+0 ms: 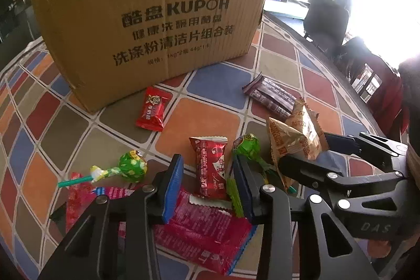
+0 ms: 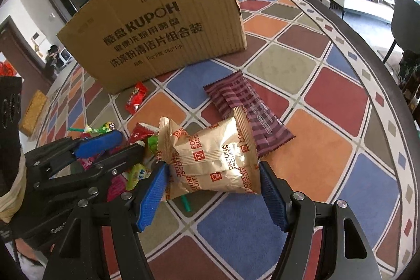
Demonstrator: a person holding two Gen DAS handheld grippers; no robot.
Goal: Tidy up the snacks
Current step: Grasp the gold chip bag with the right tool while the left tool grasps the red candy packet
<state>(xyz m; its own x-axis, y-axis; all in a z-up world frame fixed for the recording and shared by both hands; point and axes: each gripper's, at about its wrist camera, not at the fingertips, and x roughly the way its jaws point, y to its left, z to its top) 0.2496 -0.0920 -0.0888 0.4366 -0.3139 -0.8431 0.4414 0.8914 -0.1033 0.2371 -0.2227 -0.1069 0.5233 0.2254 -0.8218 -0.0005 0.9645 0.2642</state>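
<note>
A brown cardboard box (image 1: 157,25) stands at the back of the table; it also shows in the right wrist view (image 2: 162,28). My left gripper (image 1: 207,180) is open, its jaws on either side of a dark red candy packet (image 1: 210,165). My right gripper (image 2: 212,190) is open around a gold Fortune Biscuits bag (image 2: 212,156), pads close to its sides; whether they touch it is unclear. The bag also shows in the left wrist view (image 1: 294,138).
On the checkered tablecloth (image 2: 328,146) lie a small red candy (image 1: 153,109), two green lollipops (image 1: 131,165) (image 1: 248,146), a purple striped wrapper (image 2: 249,112), and a large red-pink packet (image 1: 207,230) under my left gripper. Dark chairs (image 1: 325,17) stand beyond the table edge.
</note>
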